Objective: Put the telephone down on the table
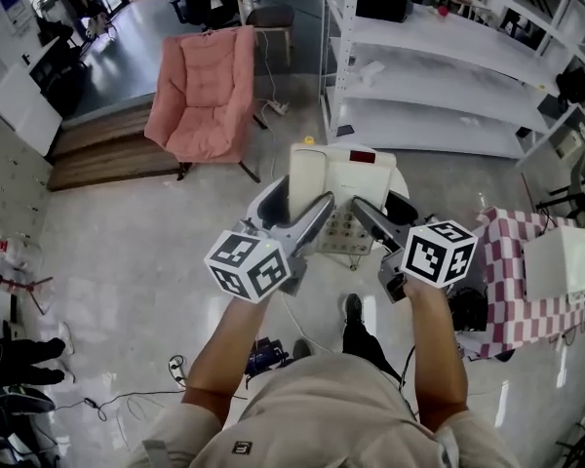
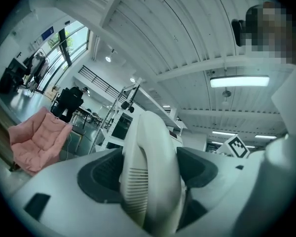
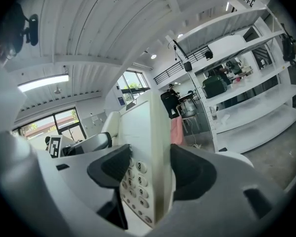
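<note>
Cream plastic telephone (image 1: 356,178): my left gripper (image 2: 150,172) clamps its handset (image 2: 148,142), my right gripper (image 3: 147,174) its base (image 3: 143,127), by keys (image 3: 139,180) 3, 6, 9.

One telephone (image 1: 356,178), two claws (left claw (image 1: 319,208), right claw (image 1: 363,210)), one pink armchair (image 1: 203,91), one checked cloth (image 1: 512,276).

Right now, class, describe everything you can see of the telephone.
The telephone is a cream plastic desk set with a red panel near its top. The left gripper is shut on its slotted handset, the right gripper on the body's edge beside the numbered keypad. It is held over a small white table.
</note>
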`<state>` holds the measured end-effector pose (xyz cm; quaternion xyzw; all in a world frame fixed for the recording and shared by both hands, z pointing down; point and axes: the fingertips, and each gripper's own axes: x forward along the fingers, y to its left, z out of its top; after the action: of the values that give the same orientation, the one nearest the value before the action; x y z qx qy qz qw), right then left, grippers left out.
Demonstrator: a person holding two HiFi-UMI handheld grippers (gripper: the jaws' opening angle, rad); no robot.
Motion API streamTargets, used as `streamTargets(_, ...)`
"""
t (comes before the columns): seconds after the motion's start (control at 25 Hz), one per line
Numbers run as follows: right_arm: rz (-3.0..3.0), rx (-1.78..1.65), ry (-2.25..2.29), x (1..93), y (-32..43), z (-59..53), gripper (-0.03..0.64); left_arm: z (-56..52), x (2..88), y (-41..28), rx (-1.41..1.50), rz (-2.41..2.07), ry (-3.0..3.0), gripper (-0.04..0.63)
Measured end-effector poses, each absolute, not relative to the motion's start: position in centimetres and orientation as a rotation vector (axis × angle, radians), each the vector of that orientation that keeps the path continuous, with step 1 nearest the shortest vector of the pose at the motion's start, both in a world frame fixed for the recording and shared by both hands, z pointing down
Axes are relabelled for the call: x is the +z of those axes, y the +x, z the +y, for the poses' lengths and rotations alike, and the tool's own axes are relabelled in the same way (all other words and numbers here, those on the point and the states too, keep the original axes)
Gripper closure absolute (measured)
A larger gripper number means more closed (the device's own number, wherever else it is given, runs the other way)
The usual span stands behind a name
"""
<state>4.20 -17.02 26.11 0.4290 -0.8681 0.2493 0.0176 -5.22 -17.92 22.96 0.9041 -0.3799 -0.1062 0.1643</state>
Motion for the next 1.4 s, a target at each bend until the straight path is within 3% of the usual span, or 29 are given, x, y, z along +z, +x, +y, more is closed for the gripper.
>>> streamTargets(0.64,-2.759,0.828,0.994,28.4,1.3,-28.6,0.373,-27.5,25.2,-8.1,-0.303,-1.373,2.419,0.253)
streamTargets(1.4,-2.68,0.997,0.888,36.2,0.8,-33.6,0.373,-32.4,33.1,-8.6,-0.205,-1.421,2.261,0.254)
